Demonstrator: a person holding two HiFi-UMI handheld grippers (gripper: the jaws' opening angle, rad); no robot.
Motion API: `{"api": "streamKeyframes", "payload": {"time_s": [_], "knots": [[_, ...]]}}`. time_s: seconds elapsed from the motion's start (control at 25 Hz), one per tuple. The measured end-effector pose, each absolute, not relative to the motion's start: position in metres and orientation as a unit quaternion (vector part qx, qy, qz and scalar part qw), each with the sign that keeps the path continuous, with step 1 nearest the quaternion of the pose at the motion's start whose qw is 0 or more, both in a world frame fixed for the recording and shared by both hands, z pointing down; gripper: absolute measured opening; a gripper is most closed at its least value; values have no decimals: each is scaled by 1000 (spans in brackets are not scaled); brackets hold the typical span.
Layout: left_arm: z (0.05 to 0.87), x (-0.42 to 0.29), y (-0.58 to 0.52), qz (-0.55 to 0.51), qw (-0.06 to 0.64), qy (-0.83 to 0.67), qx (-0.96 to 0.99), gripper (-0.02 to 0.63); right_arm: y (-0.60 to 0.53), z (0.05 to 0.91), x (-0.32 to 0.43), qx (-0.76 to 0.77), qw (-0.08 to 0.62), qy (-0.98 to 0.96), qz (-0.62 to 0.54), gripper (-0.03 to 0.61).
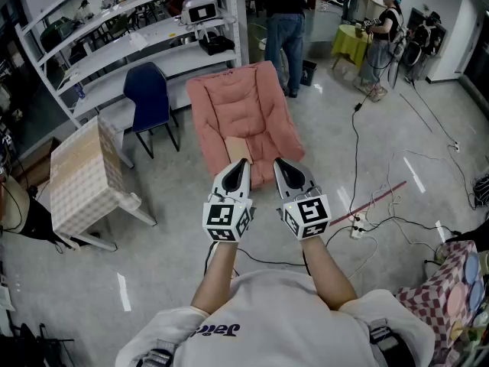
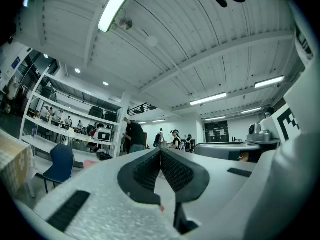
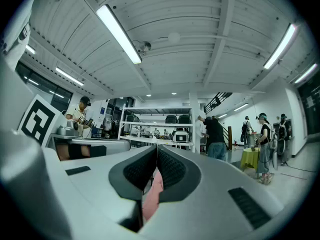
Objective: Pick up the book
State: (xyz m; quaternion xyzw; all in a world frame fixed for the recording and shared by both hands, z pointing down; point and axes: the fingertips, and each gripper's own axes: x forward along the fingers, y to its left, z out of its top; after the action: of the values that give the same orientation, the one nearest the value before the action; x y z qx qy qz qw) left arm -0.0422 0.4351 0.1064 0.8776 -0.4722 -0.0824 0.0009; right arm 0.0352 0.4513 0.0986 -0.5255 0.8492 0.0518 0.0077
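Observation:
A tan book (image 1: 238, 148) lies flat on the seat of a pink armchair (image 1: 243, 113) in the head view; its near end is hidden behind my left gripper. My left gripper (image 1: 240, 164) and right gripper (image 1: 280, 163) are held side by side in front of the chair, above the floor, both pointing toward it. Both are shut with nothing between the jaws. In the left gripper view the left gripper (image 2: 160, 152) shows its pads pressed together. The right gripper (image 3: 157, 149) is likewise shut in its own view, with a strip of the pink armchair (image 3: 151, 196) showing below the pads.
A table with a checked cloth (image 1: 82, 179) stands at the left, a blue chair (image 1: 150, 92) and white shelving (image 1: 130, 29) behind it. Cables and a power strip (image 1: 357, 228) lie on the floor at right. A person in jeans (image 1: 285, 21) stands behind the armchair; others stand near a yellow table (image 1: 350, 43).

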Motion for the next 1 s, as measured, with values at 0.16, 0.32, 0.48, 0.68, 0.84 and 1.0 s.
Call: {"api": "streamKeyframes", "payload": {"time_s": [0.16,0.32,0.48,0.68,0.84,1.0], "knots": [[114,-18,450,-82,2,-473,877,15,466,103,60,-526,15,849,48,14],[124,0,460,-77,10,-477,875,15,475,113,81,-529,18,848,30,14],[133,13,463,-63,17,-473,879,15,476,126,96,-528,28,849,-5,14],[138,17,448,-56,20,-470,881,15,461,141,99,-523,29,852,-28,14],[144,22,416,-51,24,-458,887,15,434,149,97,-522,21,852,-35,14],[154,19,363,-45,21,-465,884,15,391,158,104,-528,10,848,-38,14]]}}
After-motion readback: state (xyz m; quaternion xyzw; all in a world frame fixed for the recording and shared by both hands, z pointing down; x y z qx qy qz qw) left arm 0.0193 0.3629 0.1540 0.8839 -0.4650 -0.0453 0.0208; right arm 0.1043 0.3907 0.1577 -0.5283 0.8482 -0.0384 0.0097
